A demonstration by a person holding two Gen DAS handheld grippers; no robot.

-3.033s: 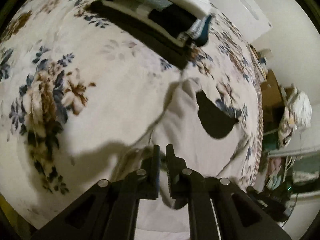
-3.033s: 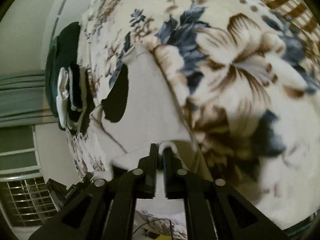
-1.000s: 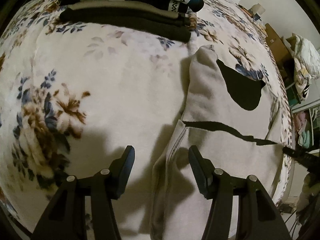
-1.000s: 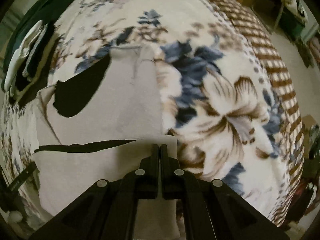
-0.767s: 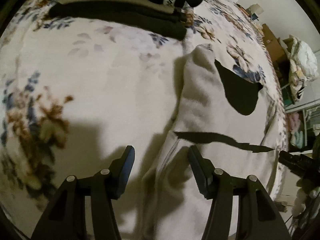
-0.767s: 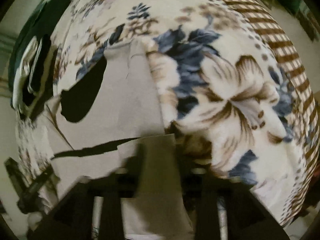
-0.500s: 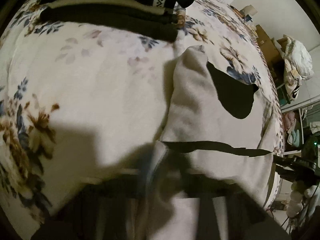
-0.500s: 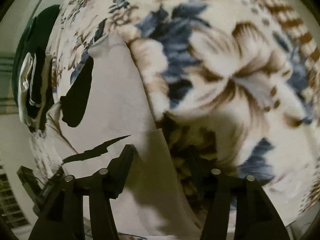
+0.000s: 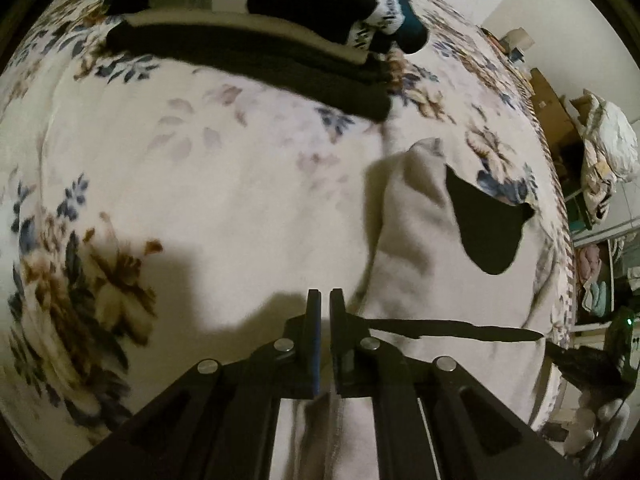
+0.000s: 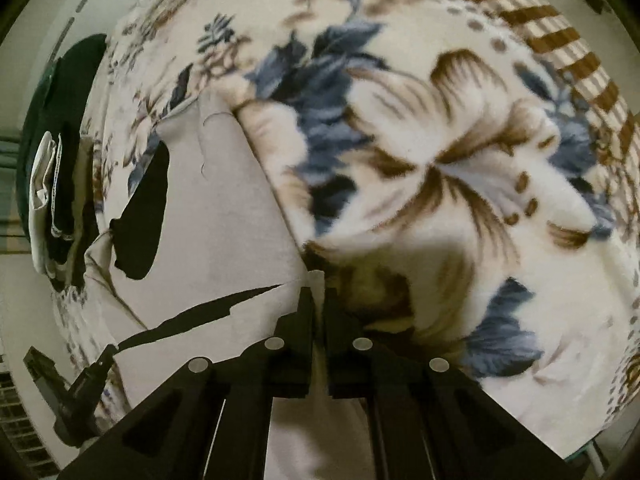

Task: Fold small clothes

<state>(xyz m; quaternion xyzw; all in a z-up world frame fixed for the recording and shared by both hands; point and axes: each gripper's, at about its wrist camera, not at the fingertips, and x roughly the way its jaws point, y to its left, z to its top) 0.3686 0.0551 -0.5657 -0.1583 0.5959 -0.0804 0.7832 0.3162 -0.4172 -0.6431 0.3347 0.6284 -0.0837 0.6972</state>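
Note:
A pale beige garment [image 9: 416, 240] with a black patch [image 9: 488, 228] lies on the floral blanket [image 9: 180, 184], its near part folded over. My left gripper [image 9: 325, 300] is shut on the folded edge's left corner. In the right wrist view the same garment [image 10: 224, 224] lies left of centre. My right gripper [image 10: 317, 292] is shut on the folded edge's right corner, with cloth showing between the fingers. The other gripper shows at the frame edge in each view [image 9: 580, 364] [image 10: 68, 392].
A stack of folded dark and striped clothes [image 9: 256, 28] sits at the far side of the blanket, also seen in the right wrist view [image 10: 60, 184]. Boxes and a white bundle [image 9: 604, 148] stand beyond the bed's right edge.
Both grippers let go of the garment after folding it, opened wide, then closed again on the corners of the new folded edge.

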